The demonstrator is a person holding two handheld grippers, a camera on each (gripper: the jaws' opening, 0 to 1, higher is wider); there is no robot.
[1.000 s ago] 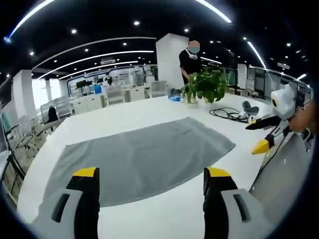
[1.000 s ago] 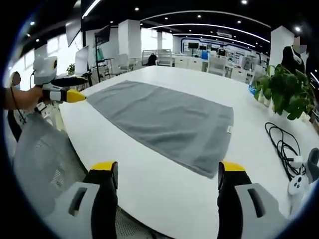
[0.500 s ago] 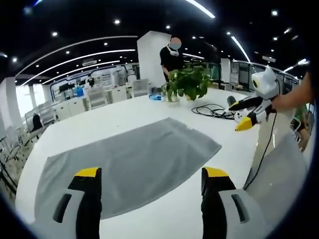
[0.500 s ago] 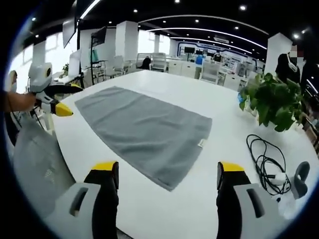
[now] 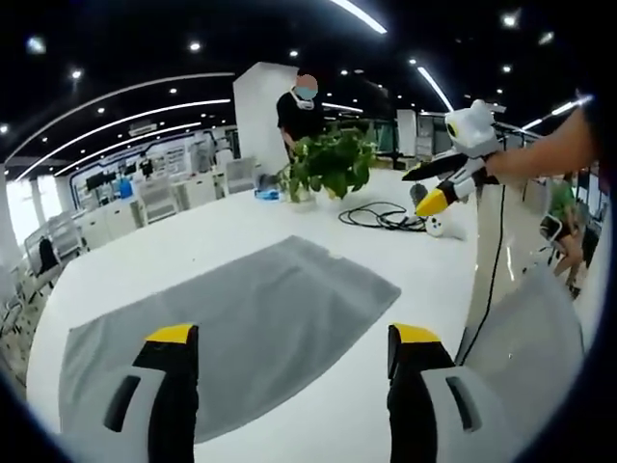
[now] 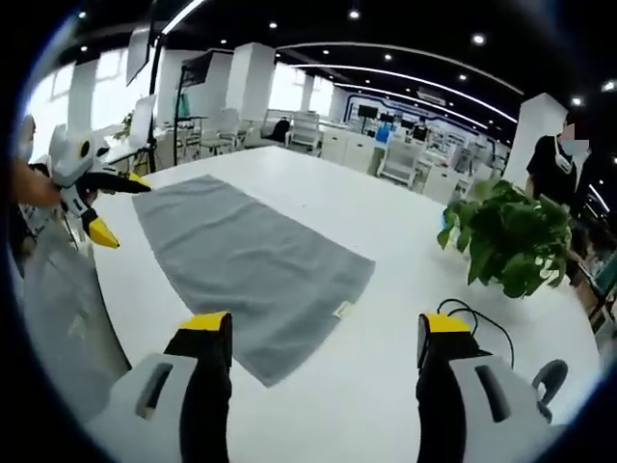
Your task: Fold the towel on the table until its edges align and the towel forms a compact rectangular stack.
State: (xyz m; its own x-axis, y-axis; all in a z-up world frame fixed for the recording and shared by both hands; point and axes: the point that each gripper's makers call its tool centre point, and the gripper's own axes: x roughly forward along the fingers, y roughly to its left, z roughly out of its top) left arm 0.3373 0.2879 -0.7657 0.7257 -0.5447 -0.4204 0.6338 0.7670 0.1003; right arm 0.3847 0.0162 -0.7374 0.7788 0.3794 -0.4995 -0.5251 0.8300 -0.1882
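A grey towel (image 5: 227,326) lies spread flat on the white table (image 5: 174,256); in the right gripper view the towel (image 6: 241,265) shows a small white tag at its near edge. My left gripper (image 5: 284,338) hovers open above the towel's near edge, holding nothing. My right gripper (image 6: 316,326) is open over the table just past the towel's corner. The right gripper (image 5: 431,199) also appears in the left gripper view, raised at the upper right. The left gripper (image 6: 96,231) appears at the left of the right gripper view.
A potted green plant (image 5: 328,164) stands on the table's far side, with a person (image 5: 301,121) behind it. A black cable coil (image 5: 378,216) lies near the plant. A grey chair back (image 5: 525,347) sits at the table's right edge. Desks and chairs fill the background.
Both cameras have swung: the towel has slid left and lower in each view. The right gripper, seen from the left gripper view, has risen higher. Both grippers stay open.
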